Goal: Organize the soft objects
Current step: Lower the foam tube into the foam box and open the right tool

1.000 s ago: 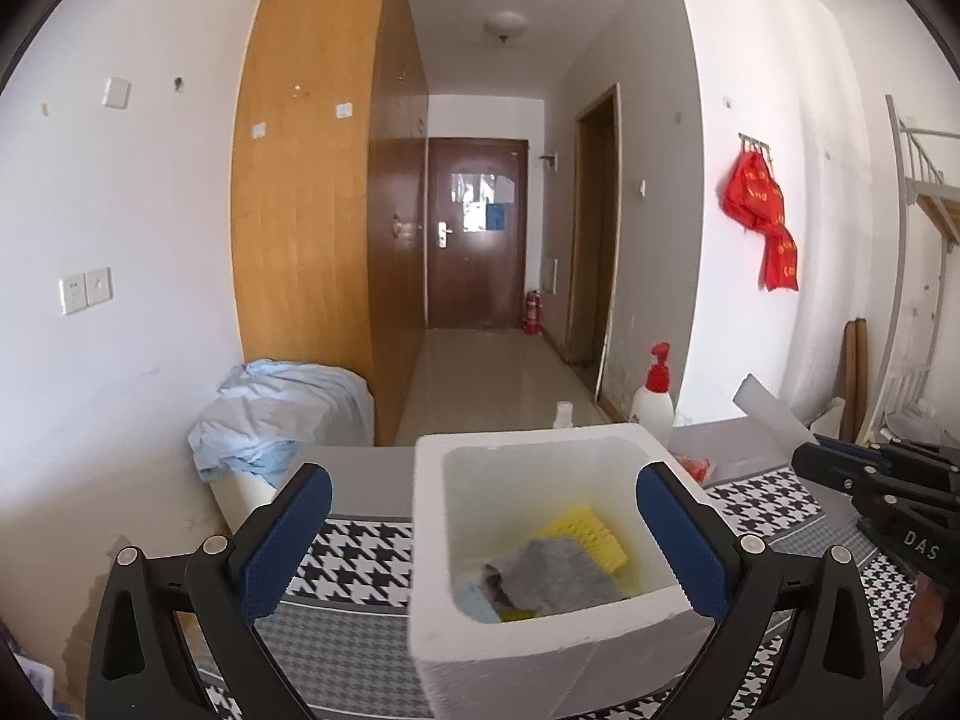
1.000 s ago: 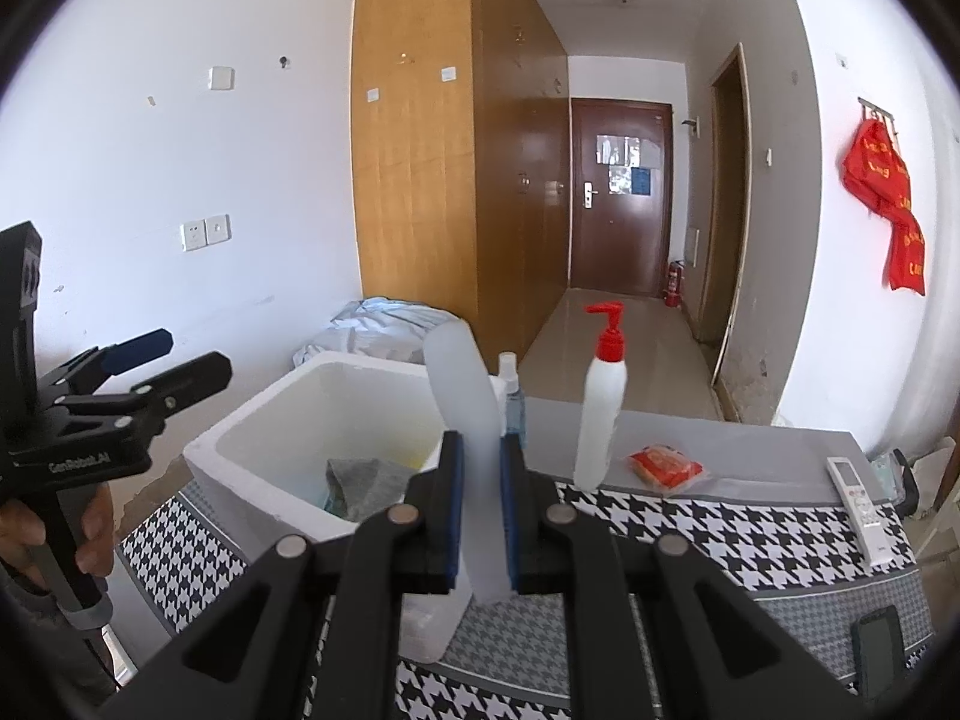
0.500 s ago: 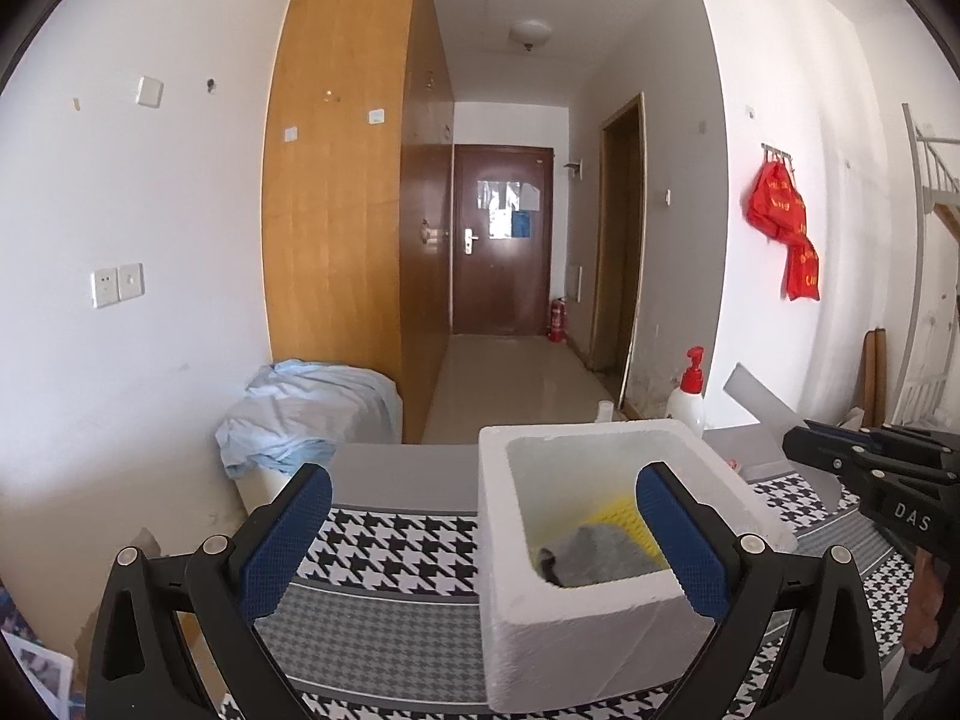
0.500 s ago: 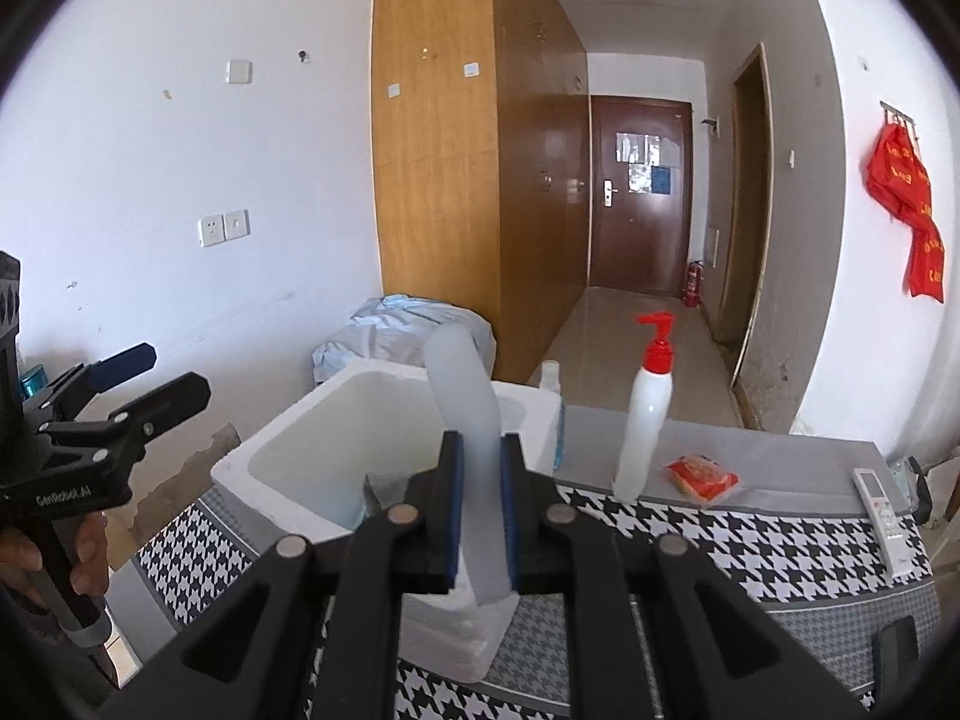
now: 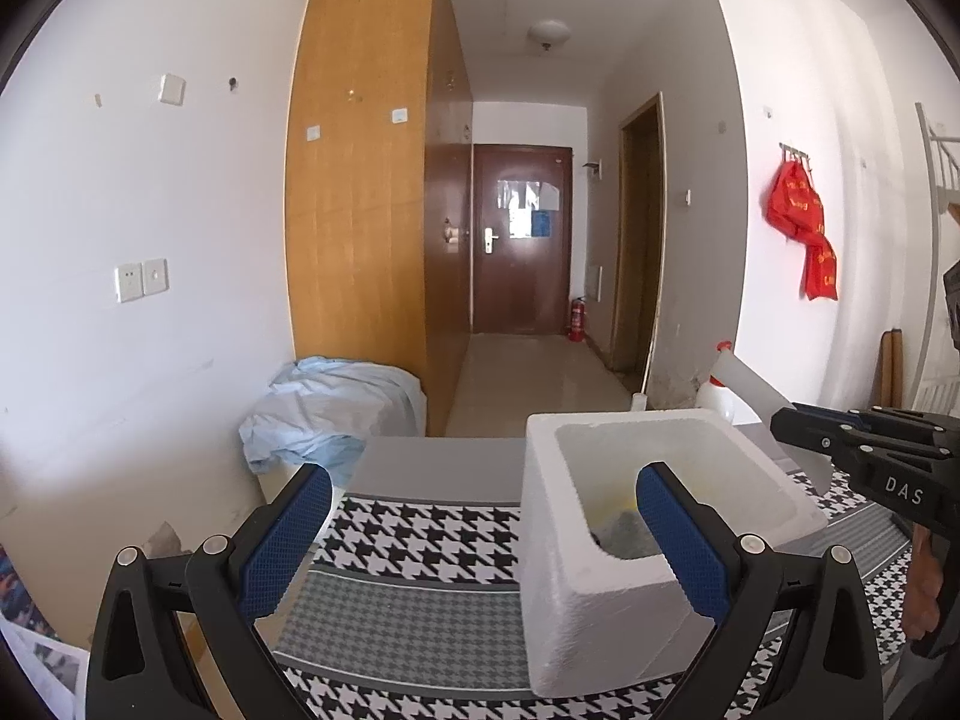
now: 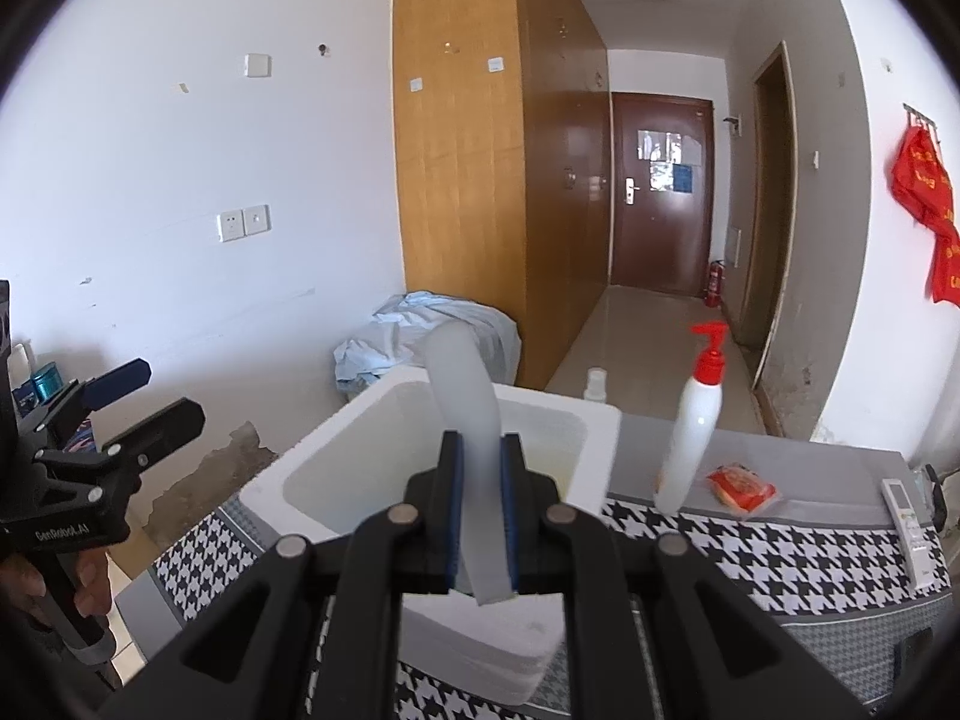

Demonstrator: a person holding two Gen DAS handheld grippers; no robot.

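Left-wrist view: left gripper [image 5: 480,531] spread wide and empty, its right pad in front of the near wall of the white foam box [image 5: 576,546], which stands on the houndstooth cloth [image 5: 420,525]; grey and yellow soft items lie low inside. Right-wrist view: right gripper [image 6: 480,519] clamped narrow on a translucent white soft strip [image 6: 465,384], over the box. Long axis runs forward and upward, free end arching slightly left. Advice: lower the strip inside the walls before release.

"DAS" on right gripper [image 5: 792,429]; "GenRobot.AI" on left gripper [image 6: 147,399].
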